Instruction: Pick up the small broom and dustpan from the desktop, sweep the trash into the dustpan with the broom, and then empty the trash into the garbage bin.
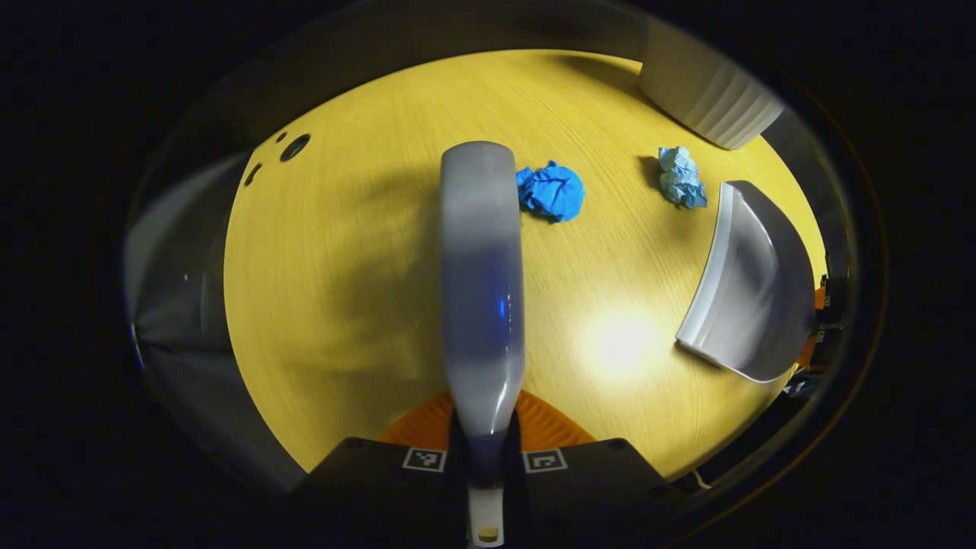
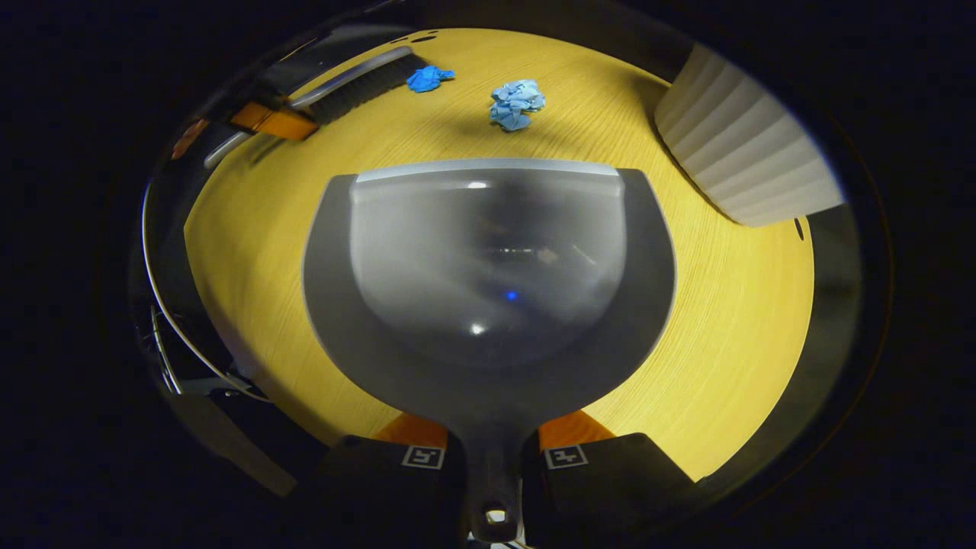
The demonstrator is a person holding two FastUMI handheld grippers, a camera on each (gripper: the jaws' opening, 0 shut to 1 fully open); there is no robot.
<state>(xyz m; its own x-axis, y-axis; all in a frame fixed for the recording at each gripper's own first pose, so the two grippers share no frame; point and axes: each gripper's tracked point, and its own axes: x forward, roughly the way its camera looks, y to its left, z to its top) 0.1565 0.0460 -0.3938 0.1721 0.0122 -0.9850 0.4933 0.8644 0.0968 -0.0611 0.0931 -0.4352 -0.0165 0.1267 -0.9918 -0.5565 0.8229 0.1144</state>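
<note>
Yellow wood-grain desktop (image 1: 366,290), round-looking under the fisheye, carries everything.

White ribbed garbage bin (image 2: 743,160) stands at the far right edge of the desktop in the right gripper view; in the left gripper view it sits at the far right corner.

Grey dustpan (image 2: 488,259): handle clamped between both fingers of the right gripper (image 2: 492,457), pan spread forward with its open lip facing the paper. Whether the lip touches the desktop or hangs just above it is hard to tell. In the left gripper view the dustpan lies toward the right edge, mouth turned to the middle of the desktop.

Small broom (image 1: 480,282): grey back runs straight ahead from the left gripper (image 1: 484,457), whose fingers are closed on its handle. From the right gripper view the broom shows at the far left edge, dark bristles pointing down toward the desktop.

Light blue crumpled paper (image 2: 517,103) lies on the desktop just beyond the dustpan lip, apart from it, between dustpan and bin.

Darker blue crumpled paper (image 1: 551,191), smaller, lies just beside the broom head, at its right side; looks to be touching or nearly so.
</note>
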